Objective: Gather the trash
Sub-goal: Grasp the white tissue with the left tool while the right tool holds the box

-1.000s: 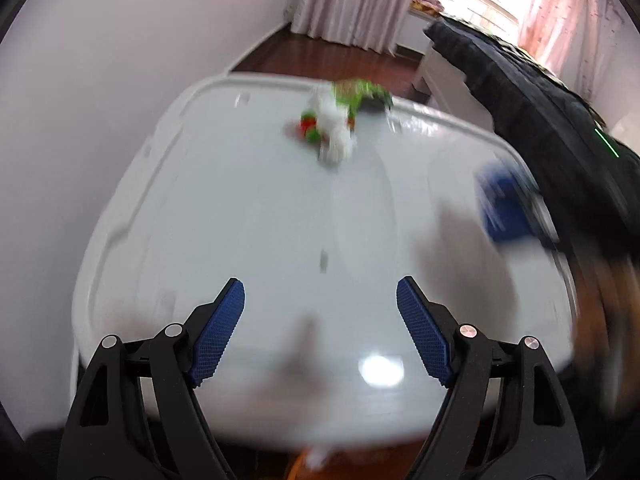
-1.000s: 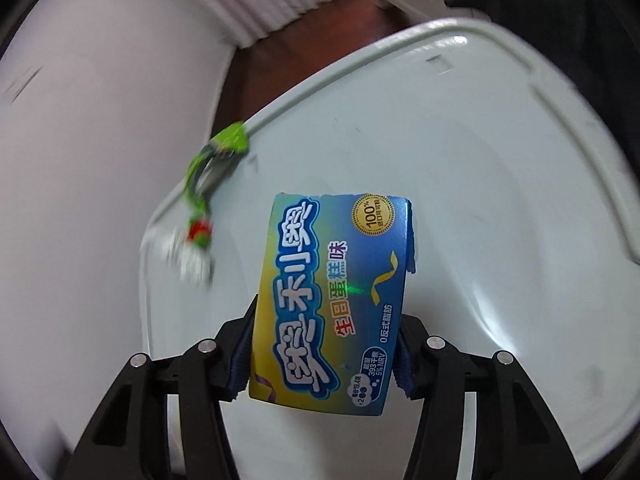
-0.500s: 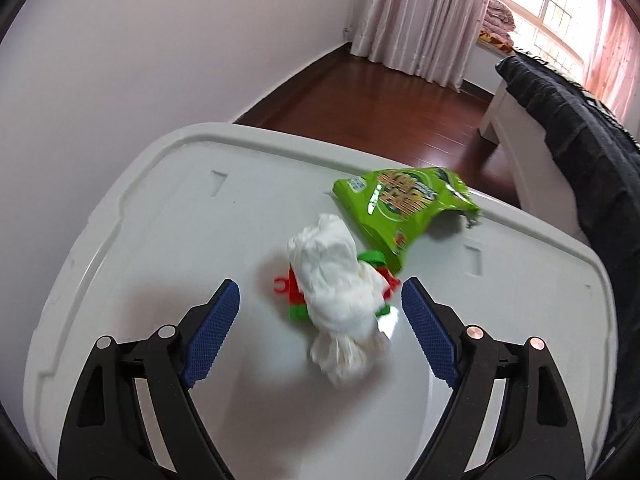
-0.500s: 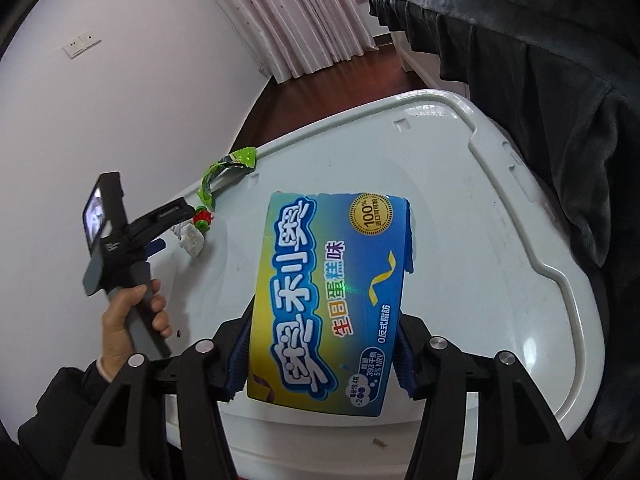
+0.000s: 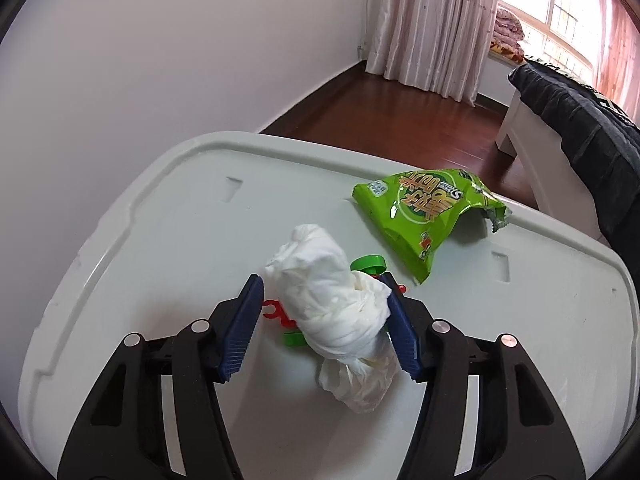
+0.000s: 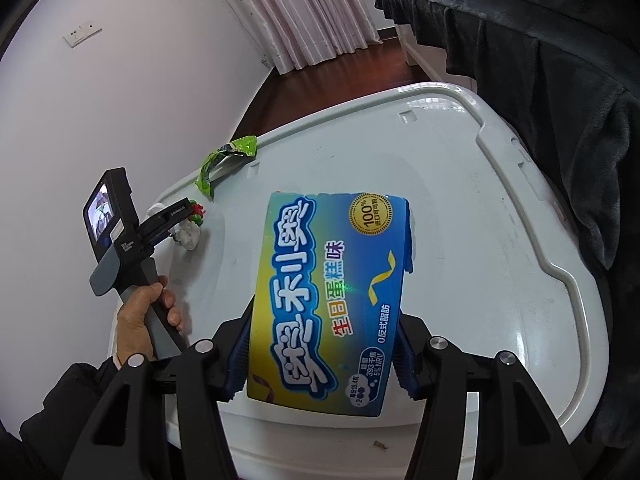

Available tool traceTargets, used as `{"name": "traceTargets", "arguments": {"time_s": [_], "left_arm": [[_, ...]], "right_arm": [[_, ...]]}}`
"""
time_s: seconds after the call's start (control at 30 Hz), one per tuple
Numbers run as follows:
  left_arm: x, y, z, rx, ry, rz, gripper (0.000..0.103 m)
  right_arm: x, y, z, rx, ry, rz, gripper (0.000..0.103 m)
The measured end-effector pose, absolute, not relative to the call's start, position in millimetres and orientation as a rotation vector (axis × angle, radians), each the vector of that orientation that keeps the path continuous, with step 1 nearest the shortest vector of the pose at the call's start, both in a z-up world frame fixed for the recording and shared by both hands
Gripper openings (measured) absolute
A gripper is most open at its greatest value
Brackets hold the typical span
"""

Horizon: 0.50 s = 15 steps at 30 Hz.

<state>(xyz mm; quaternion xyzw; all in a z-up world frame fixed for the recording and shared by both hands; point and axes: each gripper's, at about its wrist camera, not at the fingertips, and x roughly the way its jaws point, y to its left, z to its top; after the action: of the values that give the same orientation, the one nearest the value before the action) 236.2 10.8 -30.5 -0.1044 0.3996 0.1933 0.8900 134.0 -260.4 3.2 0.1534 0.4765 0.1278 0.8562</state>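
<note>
A crumpled white tissue wad (image 5: pixel 336 304) lies on the white lid (image 5: pixel 172 232), on top of small red and green plastic bits (image 5: pixel 280 316). My left gripper (image 5: pixel 322 328) straddles the wad; its right pad touches it, the left pad stands apart. A green snack bag (image 5: pixel 424 208) lies beyond. My right gripper (image 6: pixel 322 352) is shut on a blue cake box (image 6: pixel 332 296), held above the lid (image 6: pixel 480 240). The right wrist view also shows the left gripper (image 6: pixel 172 220) at the tissue (image 6: pixel 188 234) and the green bag (image 6: pixel 224 160).
The white wall (image 5: pixel 160 60) runs along the lid's left side. A dark blanket on a bed (image 6: pixel 540 60) borders the right side. Wooden floor (image 5: pixel 400 120) and curtains (image 5: pixel 432 20) lie beyond the far edge.
My left gripper moved forward over the tissue wad and its jaws narrowed around it. The right gripper still holds the blue box, barely shifted.
</note>
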Motion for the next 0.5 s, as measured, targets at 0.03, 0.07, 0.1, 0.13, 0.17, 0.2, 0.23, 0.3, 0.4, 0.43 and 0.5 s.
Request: {"name": "traceTargets", "arguments": {"time_s": [0.03, 0.07, 0.1, 0.13, 0.17, 0.2, 0.23, 0.3, 0.4, 0.43, 0.5], "left_arm": [[232.4, 10.6, -30.3, -0.213, 0.825, 0.405, 0.058], [226.7, 10.5, -28.9, -0.211, 0.812, 0.403, 0.058], [222.8, 10.0, -26.7, -0.211, 0.800, 0.398, 0.058], [217.2, 11.1, -23.2, -0.223, 0.782, 0.373, 0.058], [212.6, 13.5, -20.2, -0.253, 0.767, 0.319, 0.058], [208.3, 15.4, -18.3, -0.285, 0.754, 0.255, 0.058], [207.0, 16.2, -18.4, -0.302, 0.757, 0.196, 0.058], [207.5, 13.6, -20.5, -0.270, 0.778, 0.181, 0.058], [205.3, 12.1, -26.0, -0.252, 0.807, 0.182, 0.058], [208.1, 8.5, -27.2, -0.250, 0.811, 0.189, 0.058], [206.3, 7.8, -29.5, -0.250, 0.816, 0.199, 0.058]], "right_arm": [[134.3, -260.4, 3.2, 0.321, 1.002, 0.268, 0.057], [134.4, -260.7, 3.1, 0.318, 1.001, 0.267, 0.057], [134.3, -260.6, 3.1, 0.317, 1.002, 0.265, 0.057], [134.3, -260.7, 2.7, 0.317, 1.004, 0.264, 0.057], [134.9, -261.4, 1.7, 0.321, 1.008, 0.264, 0.057], [134.2, -261.3, 1.2, 0.326, 1.011, 0.264, 0.057], [133.9, -261.4, 0.9, 0.331, 1.015, 0.266, 0.057], [132.8, -260.9, 2.4, 0.333, 1.011, 0.268, 0.057], [130.6, -259.1, 7.0, 0.318, 0.987, 0.272, 0.057], [130.1, -259.0, 7.8, 0.314, 0.981, 0.273, 0.057], [130.1, -259.7, 8.0, 0.311, 0.977, 0.272, 0.057]]}}
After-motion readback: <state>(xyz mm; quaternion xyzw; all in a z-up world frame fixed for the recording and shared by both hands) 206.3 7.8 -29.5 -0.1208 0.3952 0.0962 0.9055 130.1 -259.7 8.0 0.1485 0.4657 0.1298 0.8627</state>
